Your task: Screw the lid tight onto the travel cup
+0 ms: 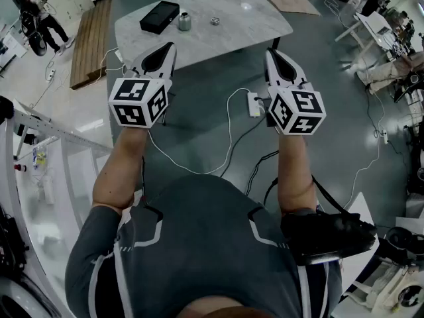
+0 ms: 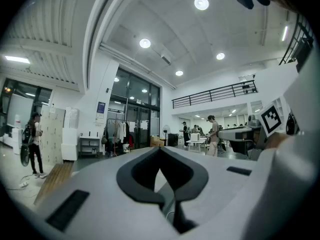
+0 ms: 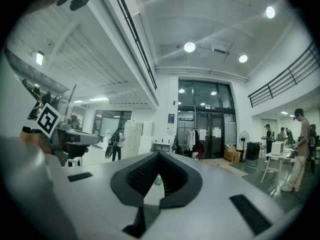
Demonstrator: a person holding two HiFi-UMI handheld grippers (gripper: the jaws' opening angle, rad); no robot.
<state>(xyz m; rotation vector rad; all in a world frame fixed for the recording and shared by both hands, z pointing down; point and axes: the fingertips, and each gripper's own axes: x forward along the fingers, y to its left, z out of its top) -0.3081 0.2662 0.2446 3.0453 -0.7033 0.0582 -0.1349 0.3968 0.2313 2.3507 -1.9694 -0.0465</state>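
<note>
Both hand-held grippers, the left gripper and the right gripper, hang level with jaws fully closed on nothing, short of the pale stone-look table. The small silvery metal travel cup stands at the left gripper's 12 o'clock, its small round lid apart at the cup's 3 o'clock, a flat black box at its 9 o'clock. The cup looks rigid, smooth and probably light, so it may spin; grip its mid-body and pinch the lid's rim.
</note>
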